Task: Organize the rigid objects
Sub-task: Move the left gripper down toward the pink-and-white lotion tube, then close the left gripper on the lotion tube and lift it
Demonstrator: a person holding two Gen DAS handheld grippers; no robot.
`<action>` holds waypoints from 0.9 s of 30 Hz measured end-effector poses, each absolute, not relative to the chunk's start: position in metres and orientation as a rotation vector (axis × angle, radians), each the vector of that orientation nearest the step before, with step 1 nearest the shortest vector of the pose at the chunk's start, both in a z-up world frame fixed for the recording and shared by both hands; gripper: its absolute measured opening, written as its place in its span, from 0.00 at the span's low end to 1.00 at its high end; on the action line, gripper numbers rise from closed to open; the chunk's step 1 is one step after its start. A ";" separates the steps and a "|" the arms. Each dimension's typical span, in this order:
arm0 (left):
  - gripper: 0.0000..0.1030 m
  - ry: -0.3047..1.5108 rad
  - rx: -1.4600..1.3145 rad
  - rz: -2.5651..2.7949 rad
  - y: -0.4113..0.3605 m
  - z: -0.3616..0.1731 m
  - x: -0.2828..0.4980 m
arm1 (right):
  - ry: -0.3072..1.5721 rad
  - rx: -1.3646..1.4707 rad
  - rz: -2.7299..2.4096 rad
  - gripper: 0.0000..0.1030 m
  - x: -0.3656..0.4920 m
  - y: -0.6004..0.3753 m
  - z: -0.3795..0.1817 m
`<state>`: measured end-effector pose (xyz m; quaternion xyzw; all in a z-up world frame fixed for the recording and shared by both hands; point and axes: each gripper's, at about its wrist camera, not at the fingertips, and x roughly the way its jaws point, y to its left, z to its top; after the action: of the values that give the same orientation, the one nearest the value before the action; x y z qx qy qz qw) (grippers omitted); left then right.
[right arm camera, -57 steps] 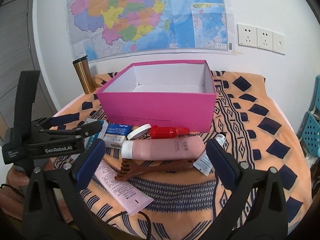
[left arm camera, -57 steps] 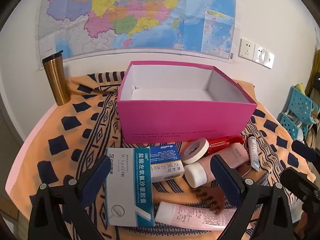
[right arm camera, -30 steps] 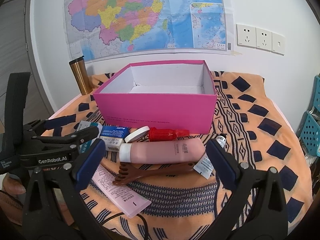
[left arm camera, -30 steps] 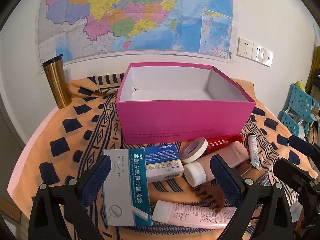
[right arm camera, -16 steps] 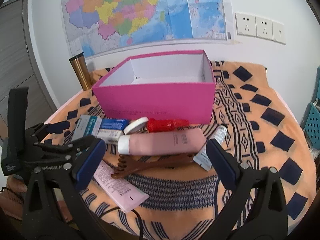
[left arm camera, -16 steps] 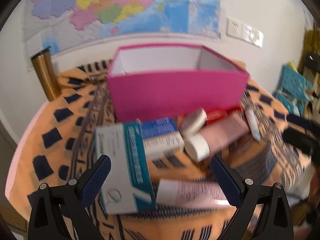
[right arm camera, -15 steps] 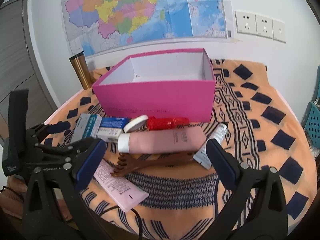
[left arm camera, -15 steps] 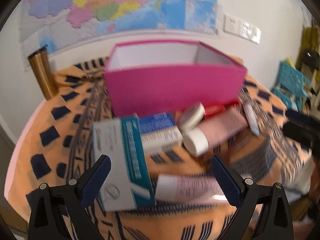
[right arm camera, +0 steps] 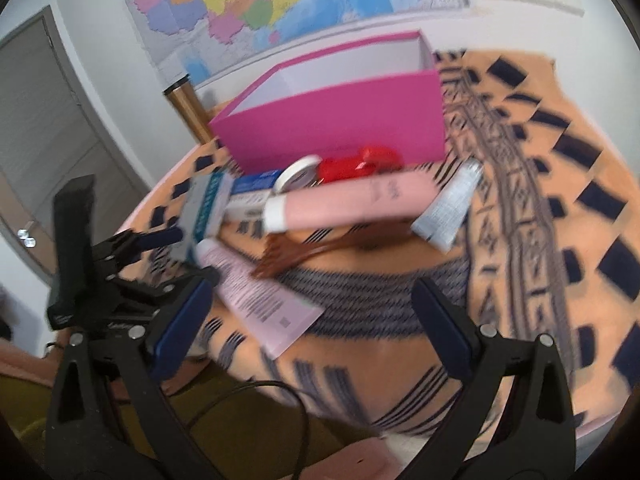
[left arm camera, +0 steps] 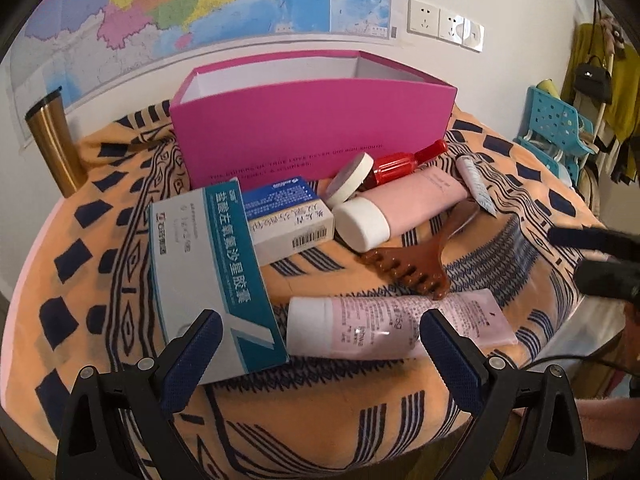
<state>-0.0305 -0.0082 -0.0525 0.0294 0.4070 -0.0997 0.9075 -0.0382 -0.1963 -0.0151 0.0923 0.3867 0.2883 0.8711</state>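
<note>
An open pink box (left arm camera: pixel 312 128) stands at the back of the patterned cloth; it also shows in the right wrist view (right arm camera: pixel 340 120). In front lie a teal-and-white medicine box (left arm camera: pixel 208 272), a blue-and-white box (left arm camera: pixel 286 216), a tape roll (left arm camera: pixel 348 179), a red bottle (left arm camera: pixel 404 162), a pink bottle with white cap (left arm camera: pixel 400 208), a brown comb (left arm camera: pixel 412 264), a pale pink tube (left arm camera: pixel 392 326) and a small white tube (left arm camera: pixel 474 184). My left gripper (left arm camera: pixel 320 352) is open just before the medicine box and the pale tube. My right gripper (right arm camera: pixel 310 316) is open over the table's front edge.
A gold tumbler (left arm camera: pixel 54 142) stands at the back left by the wall. A map and wall sockets (left arm camera: pixel 444 26) are behind the box. A turquoise rack (left arm camera: pixel 556 124) and hanging clothes are to the right. The table's front edge is close below both grippers.
Both grippers have dropped lower and tilted down toward the objects. The left is closer to the medicine box and pale tube. The right view has swung and is blurred.
</note>
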 end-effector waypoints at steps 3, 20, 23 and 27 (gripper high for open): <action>0.93 0.846 0.043 -0.216 -0.005 -0.053 -0.029 | 0.872 0.210 0.645 0.83 -0.037 -0.191 -0.028; 0.88 0.846 0.032 -0.312 -0.009 -0.051 -0.026 | 0.970 0.252 0.706 0.55 -0.029 -0.166 -0.059; 0.88 0.839 0.001 -0.298 0.003 -0.049 -0.023 | 0.973 0.248 0.702 0.55 -0.029 -0.168 -0.058; 0.83 0.837 0.001 -0.339 0.004 -0.049 -0.023 | 0.978 0.229 0.702 0.55 -0.032 -0.169 -0.058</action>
<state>-0.0227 0.0036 -0.0492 0.0006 0.4045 -0.1637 0.8998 -0.0324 -0.1685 -0.0579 0.1073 0.4588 0.3294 0.8182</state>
